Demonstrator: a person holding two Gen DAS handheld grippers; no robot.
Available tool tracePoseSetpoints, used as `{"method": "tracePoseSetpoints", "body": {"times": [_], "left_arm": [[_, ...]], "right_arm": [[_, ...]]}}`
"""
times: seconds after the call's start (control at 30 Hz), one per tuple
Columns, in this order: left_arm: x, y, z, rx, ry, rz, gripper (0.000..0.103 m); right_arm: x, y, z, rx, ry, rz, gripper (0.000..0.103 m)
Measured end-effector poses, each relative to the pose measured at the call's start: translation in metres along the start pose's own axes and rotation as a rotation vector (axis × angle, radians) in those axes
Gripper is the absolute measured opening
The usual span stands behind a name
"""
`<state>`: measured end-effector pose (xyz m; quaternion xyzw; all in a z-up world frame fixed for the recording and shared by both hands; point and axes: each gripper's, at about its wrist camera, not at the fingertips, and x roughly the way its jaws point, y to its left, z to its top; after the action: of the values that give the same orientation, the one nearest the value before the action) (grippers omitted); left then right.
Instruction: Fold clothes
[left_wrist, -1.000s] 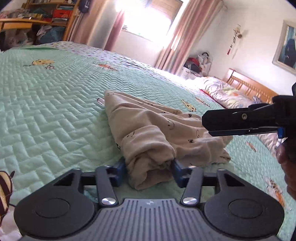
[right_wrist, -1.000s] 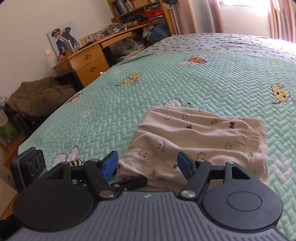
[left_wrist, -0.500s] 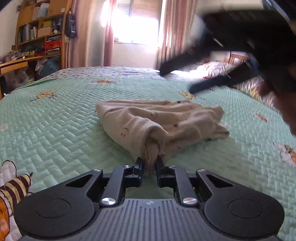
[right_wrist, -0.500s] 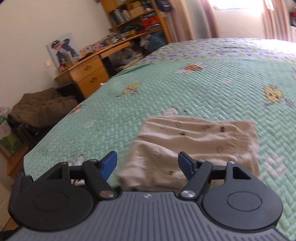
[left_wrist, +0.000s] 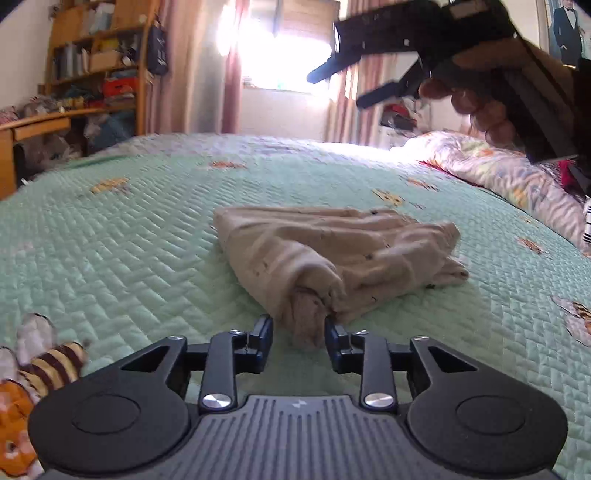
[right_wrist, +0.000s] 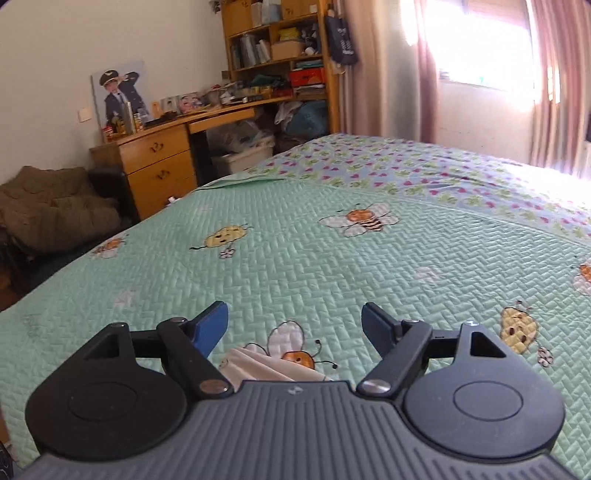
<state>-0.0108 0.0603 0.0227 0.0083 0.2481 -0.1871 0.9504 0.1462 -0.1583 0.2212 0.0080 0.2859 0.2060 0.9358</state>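
Green quilted bed (left_wrist: 129, 251) stretches bare on every side. Left hand-held gripper (left_wrist: 298, 341) has just been opening, its jaws now apart around the near bunched corner of the beige folded garment (left_wrist: 332, 254) lying mid-bed. Right hand-held gripper (right_wrist: 294, 325), opening too, hangs wide and empty above.

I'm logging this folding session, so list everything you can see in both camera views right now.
beige garment: one, beige with small dark prints, bunched mid-bed, its near end between the left jaws
quilt: one, mint green with bees, covering the bed
pillow: one, floral, right side of bed
wooden desk: one, with drawers, left of bed
bookshelf: one, wooden, cluttered
curtains: pink, at the window
left gripper: jaws have just been opening, pads off the cloth
right gripper: open, empty, held above the bed
hand: one, holding the right gripper
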Motion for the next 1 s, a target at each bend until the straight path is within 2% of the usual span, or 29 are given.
{"method": "tracePoseSetpoints", "body": {"times": [0.03,0.1,0.13,0.2,0.3,0.4,0.47,0.5,0.6,0.63,0.7,0.8,0.87,0.9,0.93,1.0], "left_arm": [[-0.003,0.002,0.001,-0.001,-0.028,0.036,0.048],[-0.008,0.006,0.003,-0.015,-0.085,0.103,0.072],[-0.007,0.007,0.004,-0.008,-0.098,0.102,0.074],[-0.005,0.007,0.007,0.005,-0.125,0.1,0.074],[0.003,-0.007,0.005,0.097,-0.108,0.07,0.074],[0.011,-0.022,0.004,0.188,-0.08,0.009,0.073],[0.018,-0.029,0.003,0.235,-0.044,-0.003,0.073],[0.023,-0.033,0.002,0.256,-0.022,-0.006,0.073],[0.032,-0.032,-0.001,0.262,0.029,-0.013,0.073],[0.032,-0.031,-0.001,0.253,0.036,-0.021,0.073],[0.033,-0.029,-0.002,0.237,0.046,-0.033,0.073],[0.033,-0.03,-0.002,0.243,0.055,-0.029,0.073],[0.033,-0.031,-0.003,0.247,0.057,-0.028,0.074],[0.033,-0.031,-0.003,0.248,0.059,-0.028,0.074],[0.033,-0.031,-0.003,0.247,0.06,-0.029,0.074],[0.034,-0.032,-0.003,0.253,0.065,-0.028,0.074]], "right_arm": [[0.008,0.002,0.001,-0.018,0.027,0.019,0.081],[0.028,0.015,-0.002,-0.085,0.087,0.048,0.081],[0.04,0.025,-0.006,-0.144,0.117,0.061,0.081],[0.064,0.045,-0.015,-0.263,0.176,0.083,0.081],[0.098,0.071,-0.032,-0.426,0.262,0.081,0.081],[0.119,0.079,-0.04,-0.492,0.313,0.096,0.079],[0.128,0.078,-0.04,-0.498,0.322,0.103,0.075],[0.134,0.077,-0.04,-0.497,0.334,0.108,0.073],[0.147,0.075,-0.042,-0.494,0.395,0.137,0.052],[0.15,0.075,-0.043,-0.496,0.414,0.148,0.049],[0.152,0.078,-0.043,-0.515,0.425,0.145,0.049],[0.157,0.078,-0.041,-0.53,0.427,0.128,0.062],[0.161,0.072,-0.038,-0.498,0.464,0.167,0.052],[0.162,0.071,-0.038,-0.492,0.476,0.192,0.034],[0.159,0.074,-0.038,-0.522,0.466,0.199,0.026],[0.157,0.074,-0.035,-0.543,0.446,0.188,0.017]]}}
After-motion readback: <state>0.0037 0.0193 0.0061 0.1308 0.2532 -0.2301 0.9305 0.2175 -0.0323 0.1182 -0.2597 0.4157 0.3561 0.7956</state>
